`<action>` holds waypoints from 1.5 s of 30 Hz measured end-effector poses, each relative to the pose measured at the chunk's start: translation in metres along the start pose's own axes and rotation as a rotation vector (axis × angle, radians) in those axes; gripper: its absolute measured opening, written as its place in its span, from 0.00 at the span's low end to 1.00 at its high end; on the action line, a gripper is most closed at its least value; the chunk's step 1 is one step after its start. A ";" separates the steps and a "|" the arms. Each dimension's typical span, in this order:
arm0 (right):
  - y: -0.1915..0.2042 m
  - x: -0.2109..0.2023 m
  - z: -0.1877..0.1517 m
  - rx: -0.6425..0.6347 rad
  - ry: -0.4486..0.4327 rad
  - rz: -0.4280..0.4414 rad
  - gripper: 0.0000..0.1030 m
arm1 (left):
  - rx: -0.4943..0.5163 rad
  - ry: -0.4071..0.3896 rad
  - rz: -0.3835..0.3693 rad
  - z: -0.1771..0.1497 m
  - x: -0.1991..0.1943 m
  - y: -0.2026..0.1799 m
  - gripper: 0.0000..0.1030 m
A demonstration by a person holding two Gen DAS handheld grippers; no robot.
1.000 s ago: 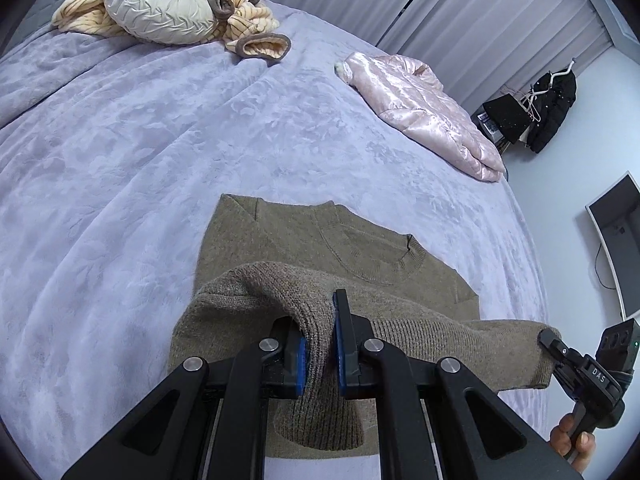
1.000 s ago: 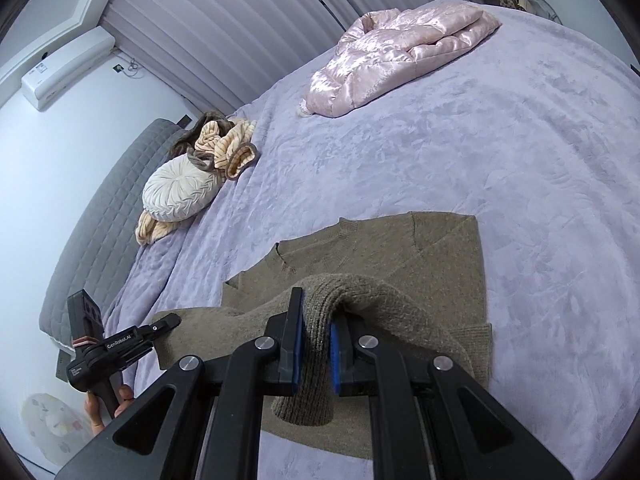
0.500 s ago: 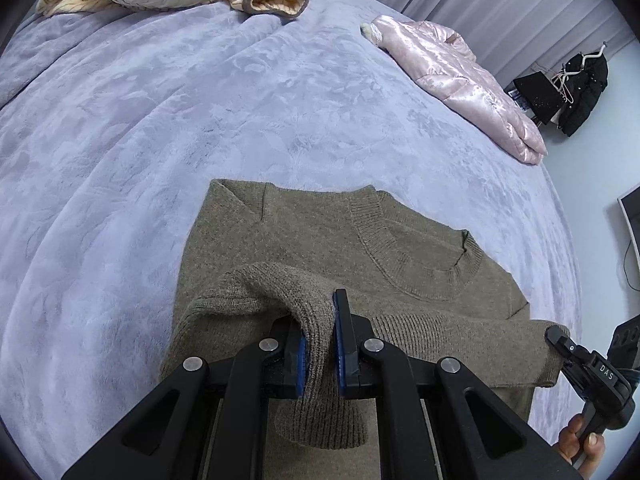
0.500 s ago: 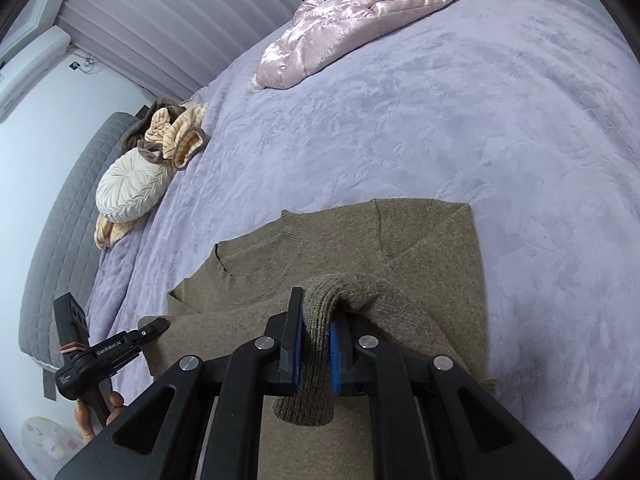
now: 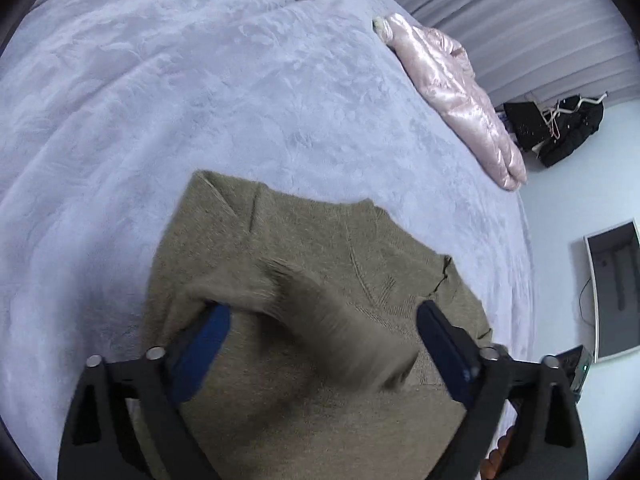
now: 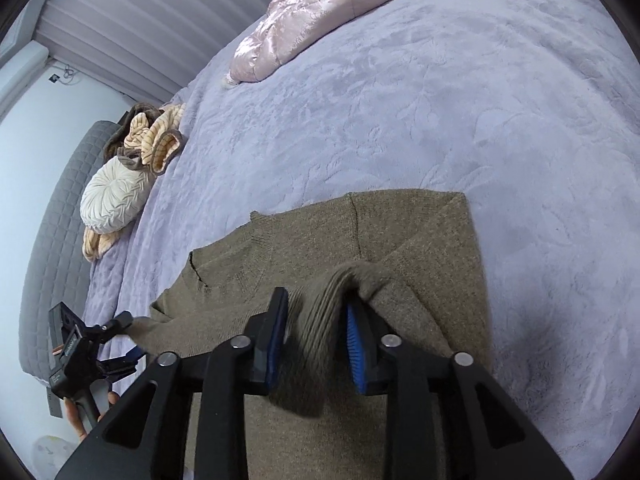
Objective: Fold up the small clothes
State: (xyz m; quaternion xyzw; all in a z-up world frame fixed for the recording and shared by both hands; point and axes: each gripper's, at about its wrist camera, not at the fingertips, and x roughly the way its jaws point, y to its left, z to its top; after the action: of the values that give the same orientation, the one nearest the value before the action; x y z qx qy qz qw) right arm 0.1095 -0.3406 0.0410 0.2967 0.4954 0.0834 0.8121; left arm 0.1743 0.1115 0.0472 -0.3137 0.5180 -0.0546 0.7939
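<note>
Sweater [image 5: 288, 264], olive-brown knit, lies flat on the bed [image 5: 120, 100], lower centre of both frames, neckline toward the frame top. The lower part is doubled up over the body; a loose ribbed edge is blurred in mid-drop between the fingers in both views.

Left claw [image 5: 320, 344]: fingers wide apart, blue pads showing, nothing clamped; knit just drapes over the left fingertip. Right claw [image 6: 316, 340]: fingers parted, ribbed hem hanging slack between the pads, not pinched.

Step, by my read: release at the end of the bottom-to-top fold. Next move calls for backing both claws clear without dragging the knit, then either smoothing the top layer or taking the sides for a crosswise fold. Risk: soft knit may snag on a pad and pull the fold open.

Left claw also shows at lower left of the right view, with a hand [image 6: 76, 416] under it; its label is too small to read. No other readable writing.

Around: pink jacket [image 5: 460, 92] upper right in the left view, well apart. Round cushion [image 6: 114, 196] and striped cloth [image 6: 150, 144] by the grey headboard [image 6: 52, 220], left side of the right view. Dark clothes [image 5: 560, 128] and a screen [image 5: 616, 292] at the right edge of the left view.
</note>
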 end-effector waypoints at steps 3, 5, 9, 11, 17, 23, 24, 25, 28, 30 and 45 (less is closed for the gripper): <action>0.004 -0.034 -0.005 -0.024 -0.108 -0.007 0.79 | 0.019 -0.051 -0.033 0.000 -0.030 0.003 0.99; 0.009 -0.057 -0.010 -0.061 -0.170 0.002 0.79 | 0.055 -0.076 -0.018 -0.007 -0.047 0.003 0.99; 0.033 -0.066 -0.023 -0.272 -0.143 -0.100 0.79 | 0.305 -0.086 0.126 -0.036 -0.050 -0.019 0.99; 0.046 -0.056 -0.030 -0.378 -0.101 -0.130 0.79 | 0.424 -0.062 0.184 -0.051 -0.038 -0.033 0.99; 0.075 0.013 -0.027 -0.529 0.044 -0.132 0.79 | 0.607 -0.002 0.194 -0.055 0.019 -0.081 0.99; 0.038 0.051 0.007 -0.438 0.054 -0.271 0.79 | 0.478 0.028 0.280 -0.008 0.055 -0.047 0.99; 0.028 0.051 0.010 -0.412 0.050 -0.274 0.79 | 0.442 0.031 0.244 -0.002 0.054 -0.039 0.99; 0.018 0.049 0.012 -0.391 0.042 -0.280 0.79 | 0.402 0.036 0.185 0.004 0.050 -0.028 0.99; -0.004 0.041 0.016 -0.315 0.008 -0.307 0.79 | 0.339 0.033 0.077 0.010 0.040 -0.013 0.99; -0.008 0.024 0.015 -0.246 -0.025 -0.293 0.79 | 0.284 0.035 0.059 0.013 0.030 -0.009 0.99; 0.031 0.025 -0.045 -0.426 0.042 -0.456 0.80 | 0.334 -0.003 0.351 -0.078 -0.008 0.012 0.99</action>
State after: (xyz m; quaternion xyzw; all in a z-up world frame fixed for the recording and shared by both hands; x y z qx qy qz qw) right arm 0.0888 -0.2871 0.0245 -0.0008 0.5373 0.0071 0.8434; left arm 0.1006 0.0902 0.0261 -0.0832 0.5473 -0.0003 0.8328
